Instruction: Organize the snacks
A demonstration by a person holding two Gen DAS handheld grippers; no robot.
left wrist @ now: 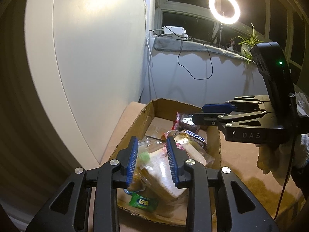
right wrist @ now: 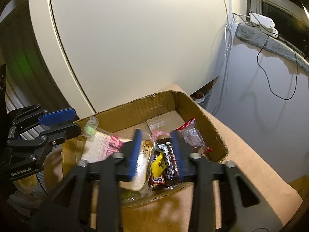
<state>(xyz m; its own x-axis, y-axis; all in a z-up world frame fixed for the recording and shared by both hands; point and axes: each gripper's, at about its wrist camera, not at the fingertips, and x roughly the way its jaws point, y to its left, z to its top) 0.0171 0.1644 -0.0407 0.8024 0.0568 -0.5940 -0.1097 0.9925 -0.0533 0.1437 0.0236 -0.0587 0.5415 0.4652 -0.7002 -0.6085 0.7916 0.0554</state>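
**Two grippers poised over a box already full of snacks**

Two pairs of jaws hang above the open cardboard box (right wrist: 195, 104), both spread and neither pinching anything. No earlier view is on hand, so only their present stance can be told.

Nearest the left gripper (left wrist: 152, 160), a green sachet (left wrist: 143, 203) lies against the box's near wall, with a large pale bread packet (left wrist: 164, 172) just beyond it, directly under the parted jaws. Further in sit a dark chocolate bar (left wrist: 195, 136) and a small clear packet with a red seal (left wrist: 186, 121), close to the far wall.

The right gripper (right wrist: 157, 154) points steeply down over the chocolate bars and a yellow sweet (right wrist: 158, 165), its blue pads either side of them but apart from them. By my reading both have let go above the pile so the snacks gather in one container.

The box rests on a tan surface (right wrist: 251, 154); beyond stand a white cabinet (right wrist: 135, 38), a windowsill and a ring light (left wrist: 224, 7).
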